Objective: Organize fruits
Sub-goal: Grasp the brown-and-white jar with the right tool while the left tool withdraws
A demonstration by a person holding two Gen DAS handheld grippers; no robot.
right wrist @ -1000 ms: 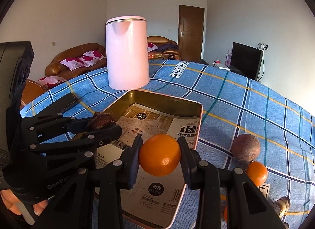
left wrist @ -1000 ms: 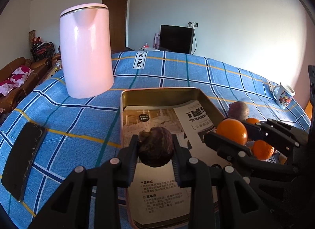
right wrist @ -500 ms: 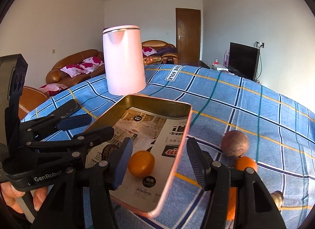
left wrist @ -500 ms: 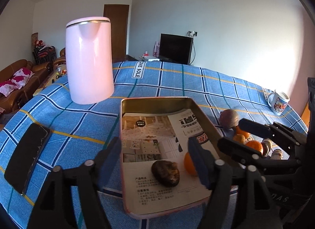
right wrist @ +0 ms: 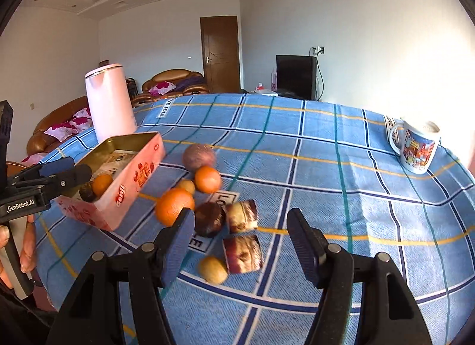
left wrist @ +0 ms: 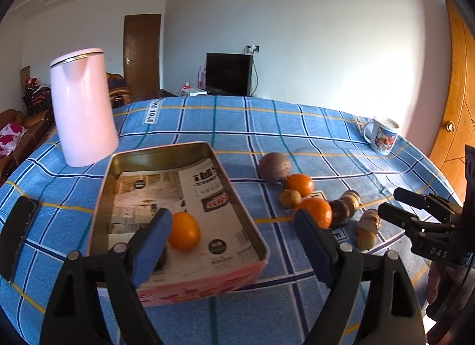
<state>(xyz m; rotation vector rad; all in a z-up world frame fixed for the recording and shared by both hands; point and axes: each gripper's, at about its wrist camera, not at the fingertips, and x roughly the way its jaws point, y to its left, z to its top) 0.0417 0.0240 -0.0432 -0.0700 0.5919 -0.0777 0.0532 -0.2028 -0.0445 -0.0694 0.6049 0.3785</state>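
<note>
My left gripper [left wrist: 237,232] is wide open and holds nothing, and my right gripper [right wrist: 239,239] is also wide open and empty. The tin box [left wrist: 251,226] lies on the blue checked tablecloth [right wrist: 326,152], and inside it I count two fruits: one orange [left wrist: 183,231] and one dark brown fruit [right wrist: 87,191], touching each other at the near end of the box. Outside the box, on the cloth, I count two more oranges [right wrist: 207,179] [right wrist: 173,206], one round purple fruit [right wrist: 199,157], one dark round fruit [right wrist: 210,219], two small yellowish fruits [right wrist: 187,186] [right wrist: 213,270] and two cut fruit pieces [right wrist: 242,216] [right wrist: 243,254], all close together. One pink kettle [left wrist: 81,107] stands behind the box, one mug [right wrist: 417,147] is far to the right, and one black phone [left wrist: 16,226] lies left of the box.
</note>
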